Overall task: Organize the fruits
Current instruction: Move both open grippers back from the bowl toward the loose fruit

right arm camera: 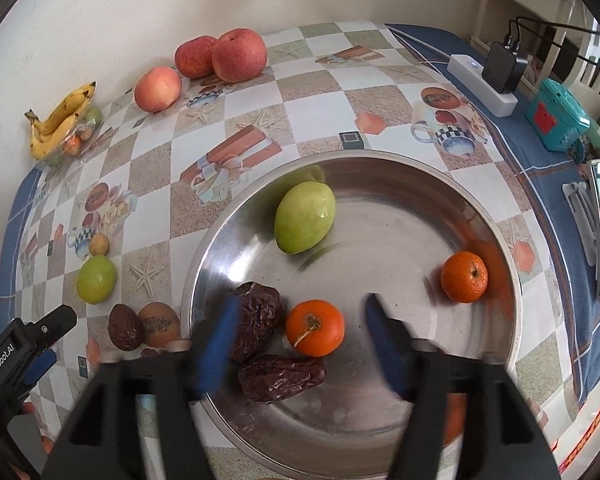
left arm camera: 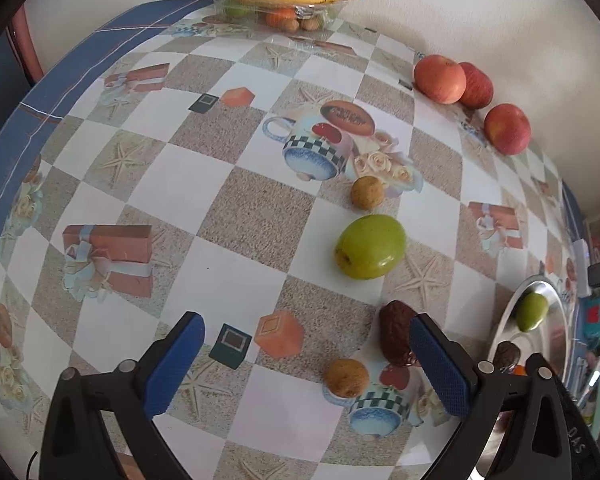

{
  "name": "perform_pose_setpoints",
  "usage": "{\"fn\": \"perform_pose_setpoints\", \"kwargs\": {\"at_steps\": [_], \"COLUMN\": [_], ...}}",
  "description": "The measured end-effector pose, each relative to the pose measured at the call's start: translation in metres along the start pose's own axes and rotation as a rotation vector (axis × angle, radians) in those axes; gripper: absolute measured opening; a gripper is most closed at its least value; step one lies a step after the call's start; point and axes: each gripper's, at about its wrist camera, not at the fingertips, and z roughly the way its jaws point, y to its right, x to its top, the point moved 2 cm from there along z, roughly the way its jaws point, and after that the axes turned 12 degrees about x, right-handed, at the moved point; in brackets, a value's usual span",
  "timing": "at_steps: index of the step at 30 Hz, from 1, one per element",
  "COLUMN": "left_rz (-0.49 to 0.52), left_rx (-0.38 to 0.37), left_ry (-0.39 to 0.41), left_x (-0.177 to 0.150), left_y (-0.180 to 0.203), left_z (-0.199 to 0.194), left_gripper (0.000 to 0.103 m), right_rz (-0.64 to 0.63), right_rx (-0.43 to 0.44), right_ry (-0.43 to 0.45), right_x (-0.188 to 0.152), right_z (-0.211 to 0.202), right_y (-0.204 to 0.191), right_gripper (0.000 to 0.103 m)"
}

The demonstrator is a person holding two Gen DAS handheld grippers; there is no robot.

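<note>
My left gripper (left arm camera: 304, 364) is open and empty above the tablecloth. A dark date (left arm camera: 396, 336) lies by its right finger and a brown walnut (left arm camera: 346, 377) just inside it. A green fruit (left arm camera: 370, 246) and a second walnut (left arm camera: 367, 192) lie beyond. My right gripper (right arm camera: 300, 344) is open and empty over the steel bowl (right arm camera: 512, 280), blurred. The bowl holds a green fruit (right arm camera: 305, 217), two oranges (right arm camera: 315, 327), (right arm camera: 464, 277) and two dates (right arm camera: 260, 316), (right arm camera: 280, 376). The left gripper also shows in the right wrist view (right arm camera: 40, 344).
Three red apples (left arm camera: 440, 79) sit by the wall. A clear tray (left arm camera: 280, 12) with bananas and small fruit stands at the far edge. A white power strip (right arm camera: 482, 84) with a black charger, a teal box (right arm camera: 556, 118) and a phone stand lie right of the bowl.
</note>
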Motion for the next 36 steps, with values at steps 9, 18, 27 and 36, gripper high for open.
{"fn": "perform_pose_setpoints", "kwargs": {"at_steps": [9, 18, 27, 36], "left_rz": [0.017, 0.024, -0.049, -0.113], "left_rx": [0.007, 0.023, 0.077, 0.049], "left_ry": [0.001, 0.018, 0.069, 0.021], "left_x": [0.0, 0.009, 0.027, 0.028], "left_y": [0.001, -0.009, -0.058, -0.076], "left_z": [0.0, -0.003, -0.011, 0.0], "left_gripper": [0.103, 0.103, 0.103, 0.103], "right_rz": [-0.036, -0.022, -0.106, -0.196], "right_rx": [-0.016, -0.025, 0.054, 0.108], "right_ry": [0.041, 0.023, 0.015, 0.01], "right_x": [0.001, -0.002, -0.008, -0.015], "right_z": [-0.001, 0.004, 0.011, 0.019], "right_y": [-0.005, -0.008, -0.057, -0.101], "right_gripper": [0.093, 0.093, 0.093, 0.093]}}
